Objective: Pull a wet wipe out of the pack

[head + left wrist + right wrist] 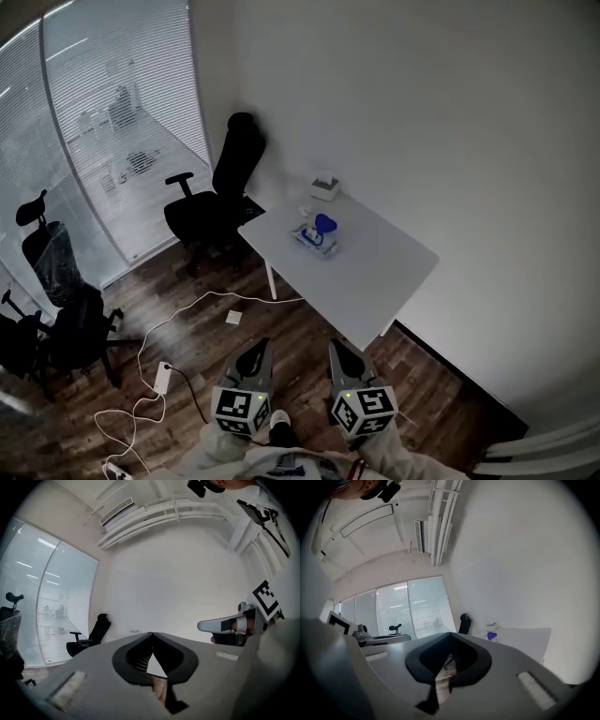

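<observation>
The left gripper (151, 635) has its jaws closed tip to tip with nothing between them, and the right gripper (450, 635) is shut the same way and also empty. Both are held level, side by side, close to the person's body over the wooden floor (309, 333), well apart from the table. A white cable (187, 307) trails across the floor to the left of them. Farther off stands the white table (380, 272). The wet wipe pack (315, 240) lies on its far half with a dark blue part raised on top, and a small white box (325, 188) sits beyond it by the wall. A black office chair (221, 192) stands at the table's far left end.
</observation>
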Available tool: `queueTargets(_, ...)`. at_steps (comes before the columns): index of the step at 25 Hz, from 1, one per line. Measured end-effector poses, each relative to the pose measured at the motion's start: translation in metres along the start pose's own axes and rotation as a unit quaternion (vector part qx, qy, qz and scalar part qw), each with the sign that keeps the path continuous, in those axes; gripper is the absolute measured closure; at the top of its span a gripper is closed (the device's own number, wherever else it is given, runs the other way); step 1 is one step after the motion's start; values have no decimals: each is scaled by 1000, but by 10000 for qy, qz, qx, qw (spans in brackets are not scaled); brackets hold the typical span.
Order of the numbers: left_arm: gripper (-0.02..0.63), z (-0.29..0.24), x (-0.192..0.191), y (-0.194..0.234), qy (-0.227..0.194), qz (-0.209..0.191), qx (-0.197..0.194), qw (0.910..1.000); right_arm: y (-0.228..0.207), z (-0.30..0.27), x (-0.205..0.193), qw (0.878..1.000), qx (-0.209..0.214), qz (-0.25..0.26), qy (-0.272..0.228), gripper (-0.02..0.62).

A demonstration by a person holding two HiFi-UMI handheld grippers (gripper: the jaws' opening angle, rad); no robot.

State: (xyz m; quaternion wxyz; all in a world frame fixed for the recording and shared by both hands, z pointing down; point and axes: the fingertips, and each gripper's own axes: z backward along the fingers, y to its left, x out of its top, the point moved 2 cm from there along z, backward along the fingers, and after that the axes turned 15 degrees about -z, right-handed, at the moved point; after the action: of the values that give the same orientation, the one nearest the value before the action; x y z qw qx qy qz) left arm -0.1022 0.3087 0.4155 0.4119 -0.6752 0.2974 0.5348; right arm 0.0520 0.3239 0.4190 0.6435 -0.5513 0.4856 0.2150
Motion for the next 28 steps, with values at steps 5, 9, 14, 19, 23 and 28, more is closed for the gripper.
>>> queueTargets(5, 601, -36, -7, 47, 40, -10, -58, 10000, 6, -56, 5, 9999, -60, -78, 28, 591)
queueTargets(9, 601, -58, -23, 74, 158, 99, -75, 9998, 6, -92, 0, 9998, -123, -125, 123, 591)
queueTargets(14, 601, -79, -36, 102, 207, 143, -160, 9996, 6, -129, -10, 9992, -233, -155, 268, 591)
queueTargets(19, 601, -87, -51, 133, 228, 169, -175, 9994, 21, -167, -16, 9994, -181, -109, 290, 591)
queueTargets(23, 601, -84, -65, 163, 275, 222, -42, 9994, 36, -195, -27, 9993, -110, -77, 356, 591)
queueTargets(28, 601, -80, -72, 195, 244, 334, 243, 9988, 45, -215, -31, 9989, -117, 32, 458, 591)
